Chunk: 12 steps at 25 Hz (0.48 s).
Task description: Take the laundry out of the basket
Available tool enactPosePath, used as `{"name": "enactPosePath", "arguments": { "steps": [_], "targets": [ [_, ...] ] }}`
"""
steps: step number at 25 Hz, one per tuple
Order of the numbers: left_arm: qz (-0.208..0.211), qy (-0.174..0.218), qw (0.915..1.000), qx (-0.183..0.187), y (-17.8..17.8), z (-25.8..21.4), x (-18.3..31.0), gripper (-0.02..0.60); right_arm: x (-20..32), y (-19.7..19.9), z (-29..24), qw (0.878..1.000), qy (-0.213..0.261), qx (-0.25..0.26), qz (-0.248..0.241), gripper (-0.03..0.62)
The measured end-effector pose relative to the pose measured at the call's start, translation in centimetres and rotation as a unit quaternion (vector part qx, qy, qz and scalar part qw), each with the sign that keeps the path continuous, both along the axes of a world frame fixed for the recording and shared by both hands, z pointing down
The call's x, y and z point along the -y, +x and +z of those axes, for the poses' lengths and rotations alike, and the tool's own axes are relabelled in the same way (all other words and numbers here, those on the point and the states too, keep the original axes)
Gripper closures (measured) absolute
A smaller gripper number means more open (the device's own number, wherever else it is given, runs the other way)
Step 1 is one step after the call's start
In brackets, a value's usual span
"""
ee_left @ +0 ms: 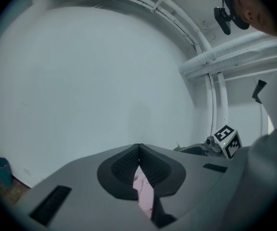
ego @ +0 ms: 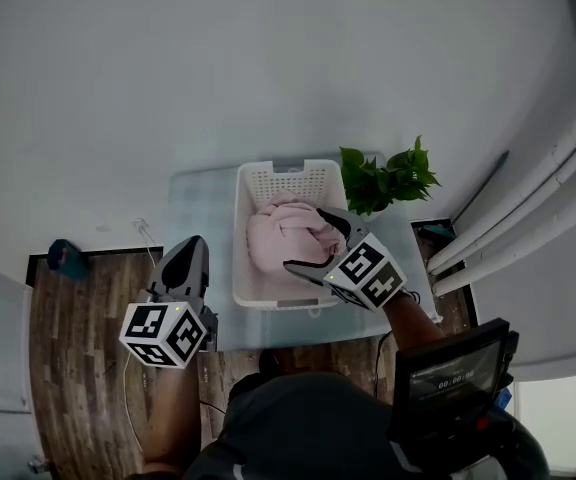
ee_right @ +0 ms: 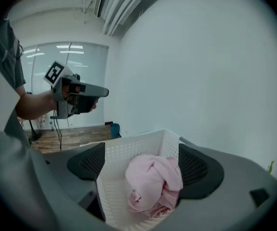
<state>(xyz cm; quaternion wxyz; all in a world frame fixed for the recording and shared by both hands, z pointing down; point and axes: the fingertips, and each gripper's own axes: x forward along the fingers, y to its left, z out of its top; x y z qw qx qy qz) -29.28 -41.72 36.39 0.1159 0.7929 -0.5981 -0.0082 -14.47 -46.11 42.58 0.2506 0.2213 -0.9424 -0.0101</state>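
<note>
While the left hand-held gripper (ego: 193,245) is hovering closed beside the basket (ego: 280,172), the right hand-held gripper (ego: 303,238) is straddling the pink laundry (ego: 271,234), jaws apart, likely to grasp it.

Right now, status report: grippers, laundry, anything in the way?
Left gripper shut, off to the side. Right gripper open over the laundry, which sits in the basket. Plant beside it, not blocking.

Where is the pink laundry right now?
In the head view the pink laundry sits inside the white basket on the table, mid-picture, left of the green plant, between the open jaws of the right gripper.
</note>
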Motion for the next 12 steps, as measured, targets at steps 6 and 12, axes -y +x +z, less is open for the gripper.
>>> {"name": "enactPosePath", "arguments": {
  "steps": [6,12],
  "targets": [
    [0.0,-0.016,0.9998,-0.011,-1.7,1.8,1.9,0.58,1.6,-1.9,6.1,0.992,-0.011,-0.118,-0.04,0.109],
    [-0.008,-0.038,0.9992,-0.006,-4.1,4.0,3.4,0.58,2.9,-3.2,12.6,0.973,-0.016,-0.222,-0.069,0.052]
  ]
}}
